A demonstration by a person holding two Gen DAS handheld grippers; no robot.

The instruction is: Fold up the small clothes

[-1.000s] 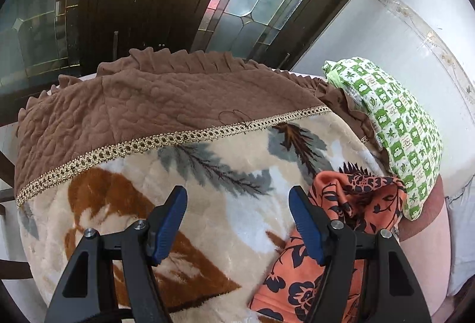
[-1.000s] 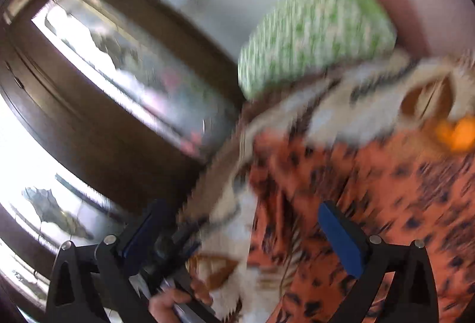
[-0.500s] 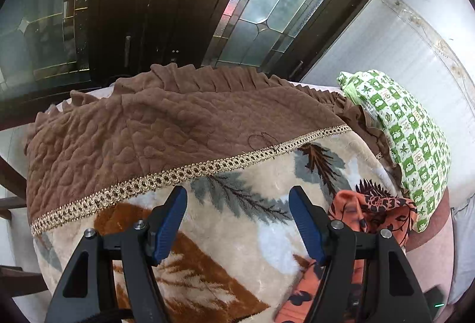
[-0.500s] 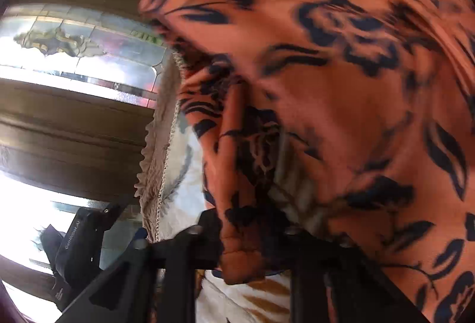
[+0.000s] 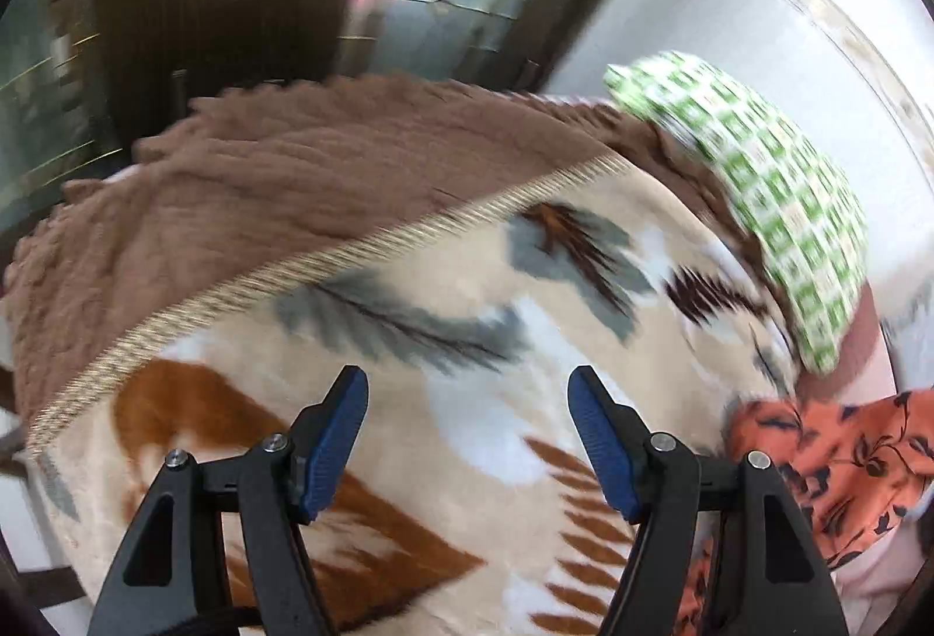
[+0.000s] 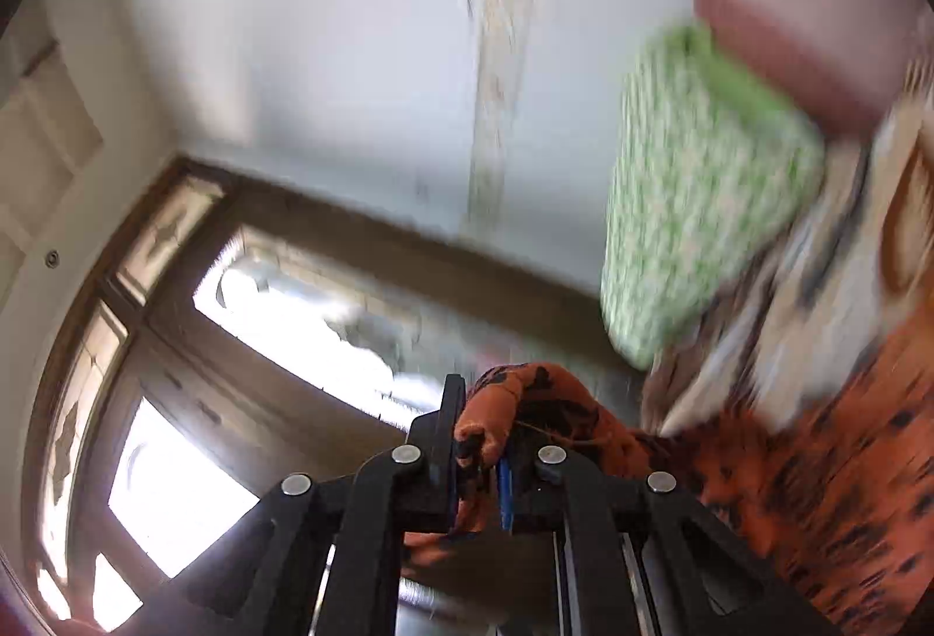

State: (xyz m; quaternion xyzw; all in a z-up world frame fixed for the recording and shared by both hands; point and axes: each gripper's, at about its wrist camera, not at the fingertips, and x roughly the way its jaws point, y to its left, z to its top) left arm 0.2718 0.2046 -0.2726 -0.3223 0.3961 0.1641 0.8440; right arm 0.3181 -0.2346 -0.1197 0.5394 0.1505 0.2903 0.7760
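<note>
Garment: orange cloth (image 6: pixel 817 490) with dark floral print, bunched, one edge lifted off the blanket (image 5: pixel 467 297).
Right gripper (image 6: pixel 476 455): fingers clamped together on the cloth's edge.
Left gripper (image 5: pixel 467 437): fingers apart, empty, above the blanket.
Surroundings: green checked pillow (image 5: pixel 776 227) near the garment.

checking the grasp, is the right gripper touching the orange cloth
Touching. The right wrist view shows the right gripper with its jaws closed on a bunched edge of the orange cloth.
</note>
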